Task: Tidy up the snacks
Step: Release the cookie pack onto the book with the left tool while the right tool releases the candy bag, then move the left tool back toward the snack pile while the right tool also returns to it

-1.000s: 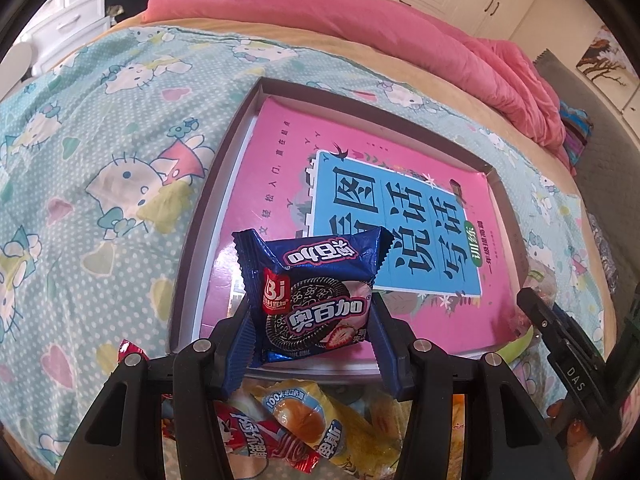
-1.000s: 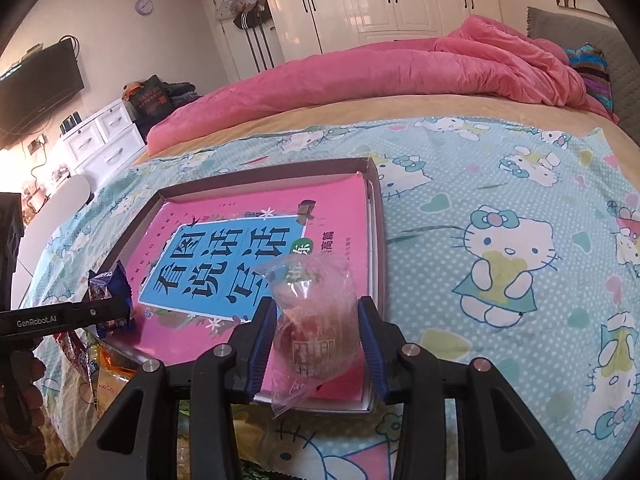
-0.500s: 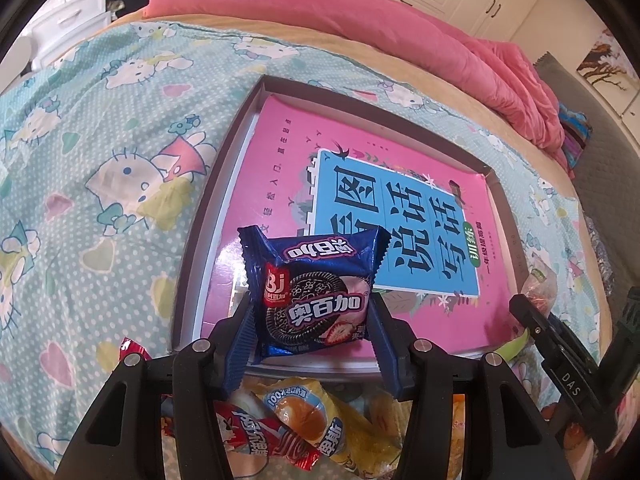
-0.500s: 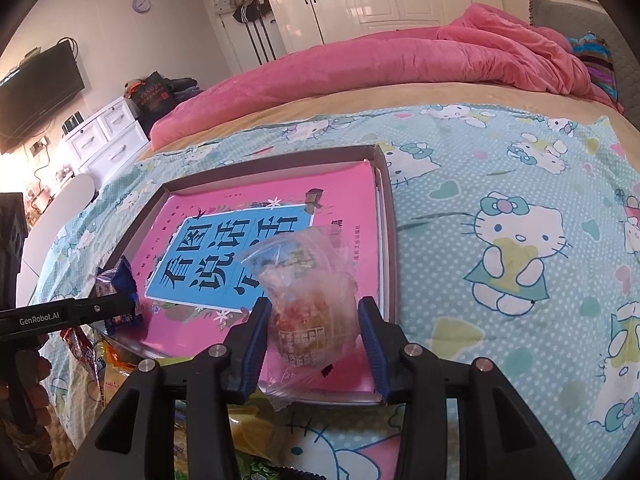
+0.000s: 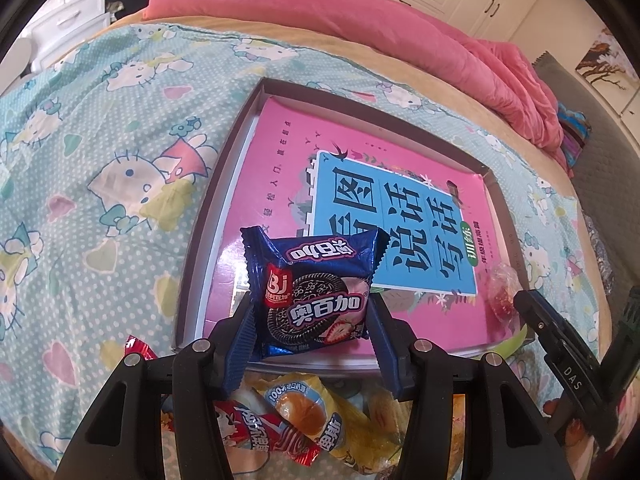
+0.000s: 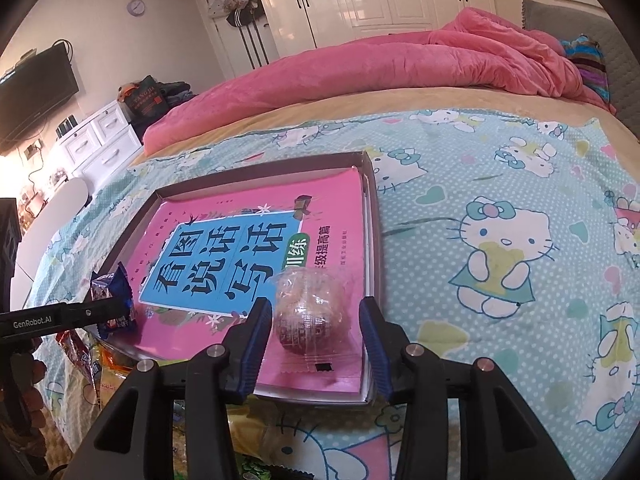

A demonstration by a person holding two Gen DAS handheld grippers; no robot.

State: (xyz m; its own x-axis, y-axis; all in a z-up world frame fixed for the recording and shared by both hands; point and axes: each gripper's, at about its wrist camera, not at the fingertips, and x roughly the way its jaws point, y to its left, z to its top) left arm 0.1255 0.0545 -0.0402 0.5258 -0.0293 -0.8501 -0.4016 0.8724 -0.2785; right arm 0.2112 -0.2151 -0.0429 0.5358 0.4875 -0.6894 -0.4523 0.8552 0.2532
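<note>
Blue cookie packet (image 5: 316, 292) squeezed in left gripper (image 5: 312, 336) over the tray's near edge (image 5: 224, 200), clear wrapped snack (image 6: 312, 312) lying on pink book (image 6: 248, 240) by the right rim, right gripper (image 6: 316, 340) fingers apart around it, not pressing, bare bedsheet (image 6: 500, 220) all around.

A: What is the left gripper (image 5: 310, 330) holding?

B: A blue cookie packet (image 5: 314, 294), upright, with both blue pads pressed on its sides, above the near edge of the shallow box (image 5: 208, 216) on the bed.

A: And inside the box?

B: A pink book (image 5: 276, 168) fills it. A clear-wrapped reddish sweet (image 5: 500, 288) lies at its near right corner, just beside the right gripper's finger (image 5: 560, 344).

A: Anything nearer?

B: Loose snack packets (image 5: 304, 416) beyond the box's near edge.
</note>
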